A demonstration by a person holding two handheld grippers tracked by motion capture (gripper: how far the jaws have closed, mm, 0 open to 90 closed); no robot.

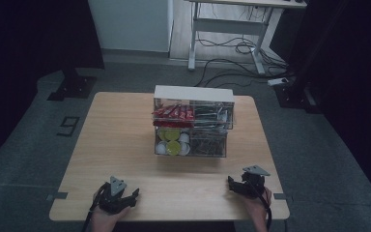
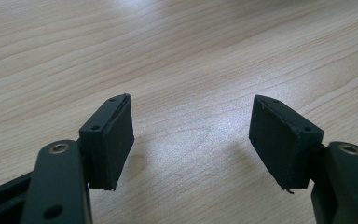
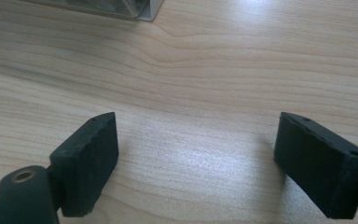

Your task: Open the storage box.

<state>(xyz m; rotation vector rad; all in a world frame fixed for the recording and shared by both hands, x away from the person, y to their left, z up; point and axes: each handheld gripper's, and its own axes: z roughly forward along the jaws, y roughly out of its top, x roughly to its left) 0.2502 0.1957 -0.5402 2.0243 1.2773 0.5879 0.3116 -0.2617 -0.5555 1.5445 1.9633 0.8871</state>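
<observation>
Two black two-jaw grippers rest near your table's [image 1: 125, 125] front edge: left gripper [image 1: 131, 194] by the left corner, right gripper [image 1: 233, 182] by the right. The clear plastic drawer organiser [image 1: 193, 123] stands mid-table. Your left gripper [image 2: 191, 135] view shows released jaws over bare wood. Your right gripper [image 3: 196, 154] view: jaws released, organiser [image 3: 121, 7] corner beyond.

My left gripper [image 1: 125, 197] and right gripper [image 1: 239, 186]: black bodies, flat rubber-faced pads [image 2: 116, 140], brass pivot bushings, small screw holes, grey three-cornered top plates, black trailing cables.
</observation>
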